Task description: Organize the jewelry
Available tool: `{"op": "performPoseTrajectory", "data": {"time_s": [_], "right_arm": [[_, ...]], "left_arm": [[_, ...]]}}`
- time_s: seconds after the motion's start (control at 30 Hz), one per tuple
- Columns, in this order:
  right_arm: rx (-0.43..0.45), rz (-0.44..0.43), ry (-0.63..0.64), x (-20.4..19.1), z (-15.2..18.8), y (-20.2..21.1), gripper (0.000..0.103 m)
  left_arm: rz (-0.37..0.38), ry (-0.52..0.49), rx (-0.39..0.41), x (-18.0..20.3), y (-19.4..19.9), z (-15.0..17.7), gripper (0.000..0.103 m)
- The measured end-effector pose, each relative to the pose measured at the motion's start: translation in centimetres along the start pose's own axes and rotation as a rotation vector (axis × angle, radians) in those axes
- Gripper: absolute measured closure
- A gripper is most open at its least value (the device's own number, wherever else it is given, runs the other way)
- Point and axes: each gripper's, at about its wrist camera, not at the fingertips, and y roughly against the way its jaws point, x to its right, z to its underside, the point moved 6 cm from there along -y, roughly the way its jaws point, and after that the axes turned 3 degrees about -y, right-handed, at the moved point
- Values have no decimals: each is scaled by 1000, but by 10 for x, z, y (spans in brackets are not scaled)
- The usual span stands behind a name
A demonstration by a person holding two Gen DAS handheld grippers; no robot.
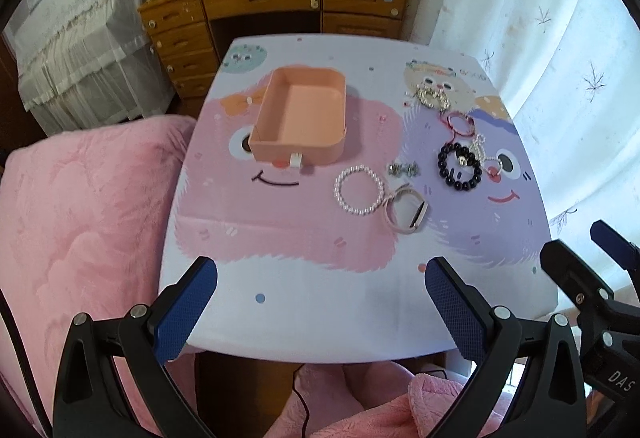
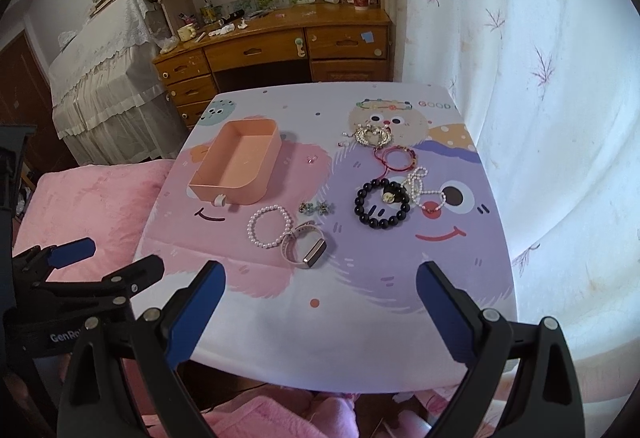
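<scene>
Both grippers, left gripper [image 1: 320,294] and right gripper [image 2: 320,294], hover spread wide and empty. Jewelry's scattered beside the empty pink box [image 2: 236,166]; nothing's sorted yet. Grabbing the pearl bracelet [image 2: 269,227] looks easiest.

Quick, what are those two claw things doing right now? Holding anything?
Left gripper: open, holding nothing, above the near edge of the table.
Right gripper: open, holding nothing, also above the near edge.
</scene>
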Motion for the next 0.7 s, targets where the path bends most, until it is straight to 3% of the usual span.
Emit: {"op": "performPoseTrajectory", "data": {"time_s": [0.13, 0.37, 0.57, 0.7], "right_arm": [[15, 48, 76, -4, 5, -14, 6], [-39, 74, 150, -16, 13, -50, 6], [-82, 96, 191, -24, 20, -77, 6], [-94, 116, 272, -31, 25, -91, 6]], "left_arm": [[-1, -6, -39, -10, -13, 4, 1], [-12, -122, -104, -18, -43, -8, 1], [98, -115, -212, -24, -88, -17, 1], [112, -111, -222, -25, -113, -26, 1]]}}
